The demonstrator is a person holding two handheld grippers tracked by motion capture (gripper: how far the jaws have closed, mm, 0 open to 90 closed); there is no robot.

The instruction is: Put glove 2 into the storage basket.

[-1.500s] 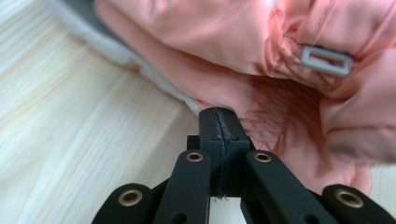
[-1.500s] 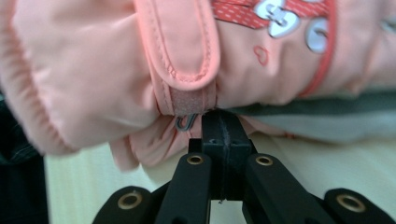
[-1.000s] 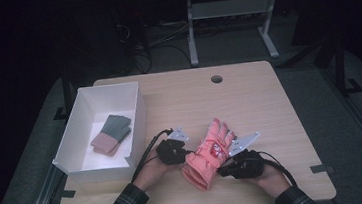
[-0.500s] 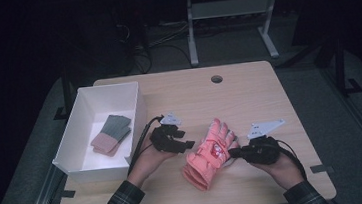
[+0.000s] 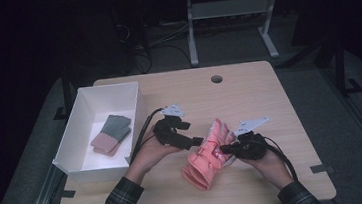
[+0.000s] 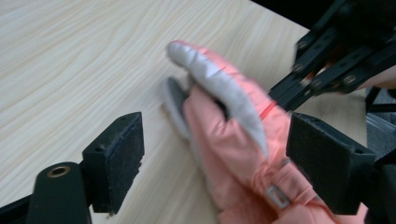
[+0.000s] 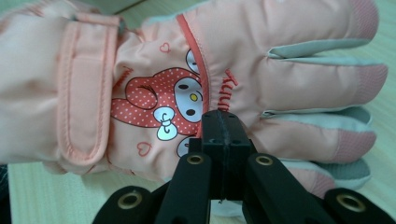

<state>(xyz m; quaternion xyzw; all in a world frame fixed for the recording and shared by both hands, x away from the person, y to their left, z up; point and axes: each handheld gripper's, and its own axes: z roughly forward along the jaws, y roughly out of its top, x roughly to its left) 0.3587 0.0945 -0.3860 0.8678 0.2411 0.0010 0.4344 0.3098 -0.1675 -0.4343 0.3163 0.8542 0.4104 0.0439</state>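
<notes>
A pink padded glove (image 5: 205, 156) with a cartoon rabbit print lies on the wooden table (image 5: 269, 98), fingers pointing away from the person. My left gripper (image 5: 199, 141) hovers at its left edge. Its jaws have just been opening, and in the left gripper view the glove (image 6: 233, 140) sits between the wide-apart pads (image 6: 116, 161) without touching them. My right gripper (image 5: 224, 149) is at the glove's right side. In the right gripper view its jaws (image 7: 224, 135) are pressed together, tips against the back of the glove (image 7: 154, 70), with nothing seen between them.
A white open box (image 5: 92, 90) stands at the table's left and holds a folded grey-and-pink fabric item (image 5: 112, 134). A cable hole (image 5: 216, 79) sits near the far edge. Bare wood lies beyond and to the right of the glove.
The left jaws let go of the glove, spread wide and lifted a little. The right hand shifted sideways along the glove's right side, still shut.
</notes>
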